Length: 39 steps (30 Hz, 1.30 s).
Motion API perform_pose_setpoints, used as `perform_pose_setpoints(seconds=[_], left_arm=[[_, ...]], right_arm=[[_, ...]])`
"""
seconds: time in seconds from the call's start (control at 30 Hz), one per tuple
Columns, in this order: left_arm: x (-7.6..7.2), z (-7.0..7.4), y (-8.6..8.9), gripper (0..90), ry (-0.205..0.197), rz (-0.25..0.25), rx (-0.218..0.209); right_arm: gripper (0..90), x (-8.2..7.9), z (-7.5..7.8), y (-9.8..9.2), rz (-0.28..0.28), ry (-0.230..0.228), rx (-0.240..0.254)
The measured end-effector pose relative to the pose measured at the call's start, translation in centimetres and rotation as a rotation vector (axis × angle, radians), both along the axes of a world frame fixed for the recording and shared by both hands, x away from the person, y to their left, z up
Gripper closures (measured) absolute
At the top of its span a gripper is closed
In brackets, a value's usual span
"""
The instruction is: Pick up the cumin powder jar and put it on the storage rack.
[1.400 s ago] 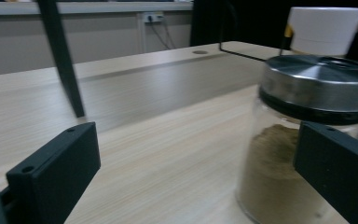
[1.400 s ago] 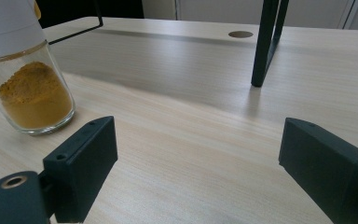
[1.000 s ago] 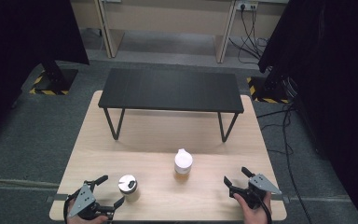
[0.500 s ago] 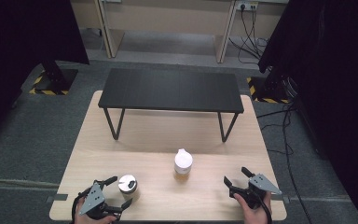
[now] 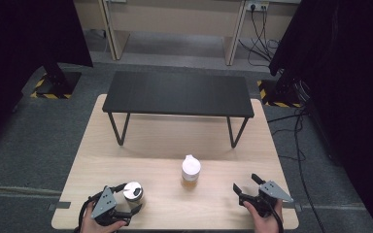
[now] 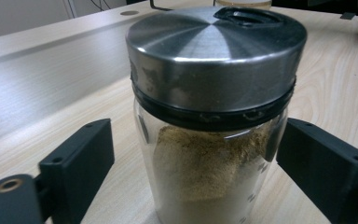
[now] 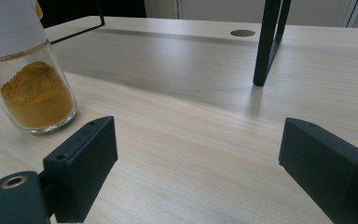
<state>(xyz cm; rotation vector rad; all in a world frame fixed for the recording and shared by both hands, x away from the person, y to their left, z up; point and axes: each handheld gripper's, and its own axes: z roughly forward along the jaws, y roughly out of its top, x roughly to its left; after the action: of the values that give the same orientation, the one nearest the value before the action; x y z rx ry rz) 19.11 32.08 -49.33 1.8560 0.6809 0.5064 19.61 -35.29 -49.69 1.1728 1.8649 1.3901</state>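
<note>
I have the left gripper [image 5: 126, 200] around the jar [image 5: 132, 192] at the near left of the table [image 5: 175, 141]. In the left gripper view the jar [image 6: 214, 121] stands upright between the two black jaws, long axis vertical, steel lid up, pale powder inside. The jaws have just been closing, and the jar sits between them. I see a gap on the left side of the glass; on the right the jaw looks just beside the glass, and I cannot tell if it touches. So not clamped yet, I judge: about half closed, bracketing the glass below the lid.

The left hand is plainly the nearer one. The right gripper [image 5: 249, 187] rests at the near right, well apart from the jar, jaws wide apart and holding nothing. In its own view bare table lies between the jaws, and the white-capped shaker [image 7: 25, 70] with orange powder stands off to the left, not between them. That shaker [image 5: 191, 171] stands mid-table, between my two hands.

Next, I reckon: close the rest of the way on the glass.
</note>
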Motion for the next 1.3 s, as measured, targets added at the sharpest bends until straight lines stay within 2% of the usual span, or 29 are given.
perform_pose_setpoints(seconds=[0.17, 0.37, 0.6, 0.87, 0.93, 1.07, 1.3], left_arm=[[0.2, 0.2, -0.3, 20.4, 0.009, -0.003, 0.018], [0.4, 0.2, -0.2, 28.5, 0.012, -0.019, 0.015], [0.3, 0.1, -0.1, 29.7, 0.026, -0.009, -0.011], [-0.2, 0.3, -0.3, 29.8, 0.019, 0.007, -0.011], [-0.4, 0.6, -0.4, 29.8, 0.011, 0.013, -0.038], [-0.5, 1.2, -0.5, 29.9, -0.005, 0.012, -0.059], [-0.3, 3.0, -1.5, 29.9, -0.031, 0.019, -0.089]], right_arm=[[11.5, 0.0, 0.0, 0.0, 0.001, 0.000, 0.000], [11.6, 0.0, 0.0, 0.0, 0.003, -0.002, -0.005], [11.6, 0.0, 0.0, 0.0, 0.002, 0.000, -0.002], [11.6, 0.0, 0.0, 0.0, 0.002, 0.002, 0.001], [11.5, 0.1, 0.0, -0.1, 0.001, 0.003, 0.002], [11.6, 0.1, 0.0, -0.1, 0.002, 0.005, 0.006], [11.6, 0.1, 0.0, -0.1, 0.002, 0.005, 0.005]])
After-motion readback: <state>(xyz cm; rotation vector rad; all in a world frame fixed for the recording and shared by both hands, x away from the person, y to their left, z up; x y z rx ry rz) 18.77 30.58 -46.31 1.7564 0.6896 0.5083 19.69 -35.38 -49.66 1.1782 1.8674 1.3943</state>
